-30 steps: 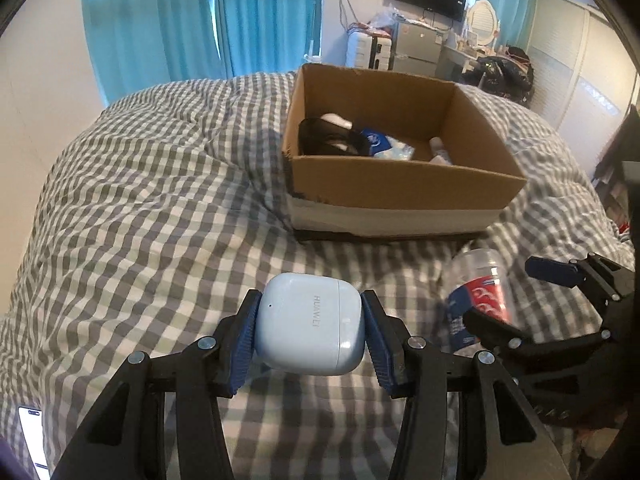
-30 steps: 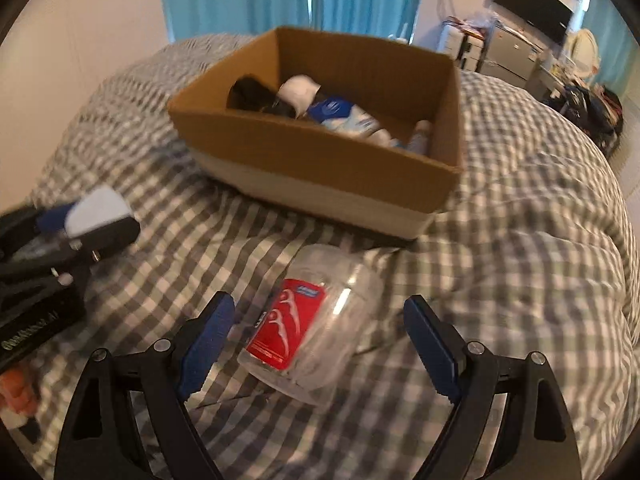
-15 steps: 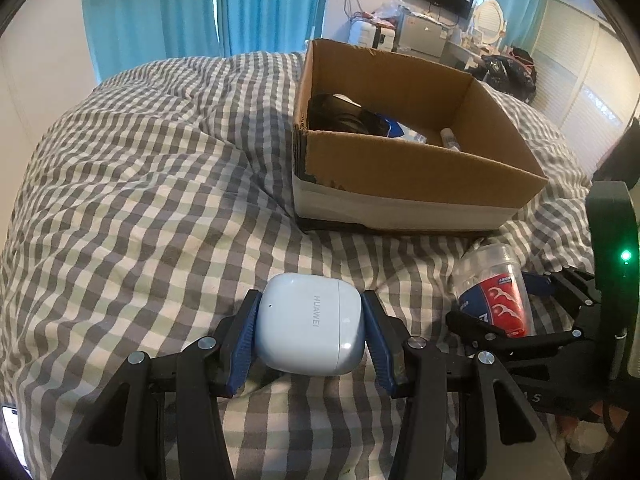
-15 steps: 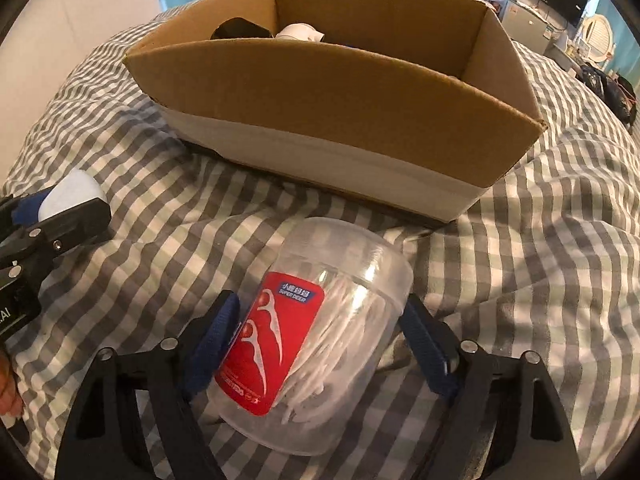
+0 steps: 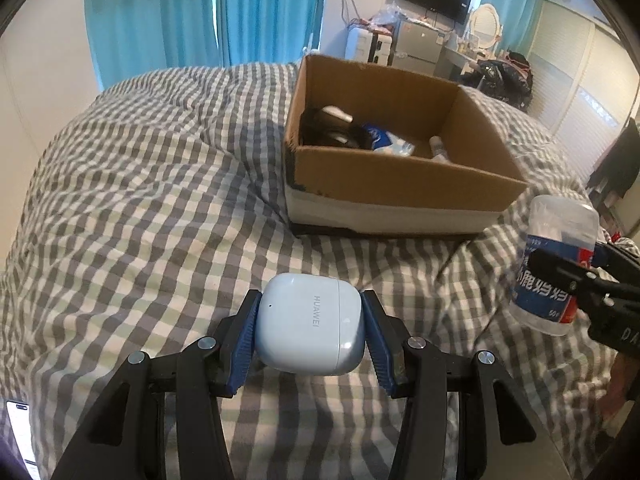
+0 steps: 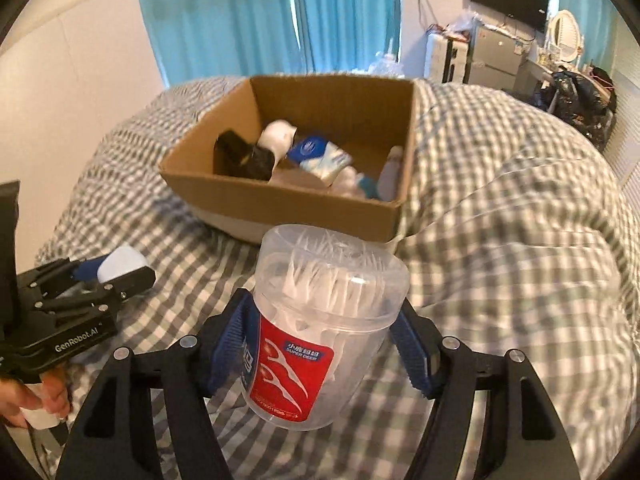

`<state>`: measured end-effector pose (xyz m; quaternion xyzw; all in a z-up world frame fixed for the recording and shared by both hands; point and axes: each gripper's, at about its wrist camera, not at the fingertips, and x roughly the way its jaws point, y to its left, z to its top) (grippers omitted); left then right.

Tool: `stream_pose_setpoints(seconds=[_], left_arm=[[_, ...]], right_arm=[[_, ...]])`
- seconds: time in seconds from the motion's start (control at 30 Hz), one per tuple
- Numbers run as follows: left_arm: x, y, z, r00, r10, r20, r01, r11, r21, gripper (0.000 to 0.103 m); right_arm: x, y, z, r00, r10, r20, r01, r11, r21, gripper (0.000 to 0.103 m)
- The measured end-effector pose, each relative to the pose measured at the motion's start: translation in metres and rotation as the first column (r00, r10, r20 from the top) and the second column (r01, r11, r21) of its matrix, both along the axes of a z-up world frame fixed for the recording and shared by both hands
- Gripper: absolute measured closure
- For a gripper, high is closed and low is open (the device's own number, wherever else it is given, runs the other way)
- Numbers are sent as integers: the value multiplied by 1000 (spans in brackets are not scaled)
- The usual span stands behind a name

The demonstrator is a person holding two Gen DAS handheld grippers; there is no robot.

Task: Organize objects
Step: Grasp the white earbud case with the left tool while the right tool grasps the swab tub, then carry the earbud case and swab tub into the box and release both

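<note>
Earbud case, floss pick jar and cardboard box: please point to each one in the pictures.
earbud case [image 5: 310, 324], left wrist view, on its front face beside the brand lettering.
floss pick jar [image 6: 294, 368], right wrist view, on its red label.
cardboard box [image 6: 288, 204], right wrist view, on its near outer wall.

Beside the matt brown cardboard box [image 5: 404, 188], soft checked cloth bedding [image 5: 160, 208]; a glossy smooth plastic earbud case [image 5: 310, 322], a clear plastic jar [image 6: 320, 328].
</note>
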<state>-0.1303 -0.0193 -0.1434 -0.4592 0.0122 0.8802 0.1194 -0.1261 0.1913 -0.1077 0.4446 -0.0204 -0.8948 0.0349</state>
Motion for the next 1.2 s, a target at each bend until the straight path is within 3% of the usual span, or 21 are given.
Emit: stream_pose_setpoints(seconds=[0.5,0.77,0.97,1.2], left_arm=[[35,11,64,996,-39,-83,44,997,58,53],[32,24,113,982,-84,-167,92,995,44,53],[-1,36,153,965,-106,-240,115,993,24,53],[-66,51,173,957,-109,-269,111,994,-6,53]], right_arm=[[54,1,72,988,2,-154,2,1000,28,35],[65,-1,115,971,30,-239,-14,997,72,35],[43,-7,143,954,66,-292,-37,994,104,35],[-22,-9,161,944,88,-317,-52,991,122,35]])
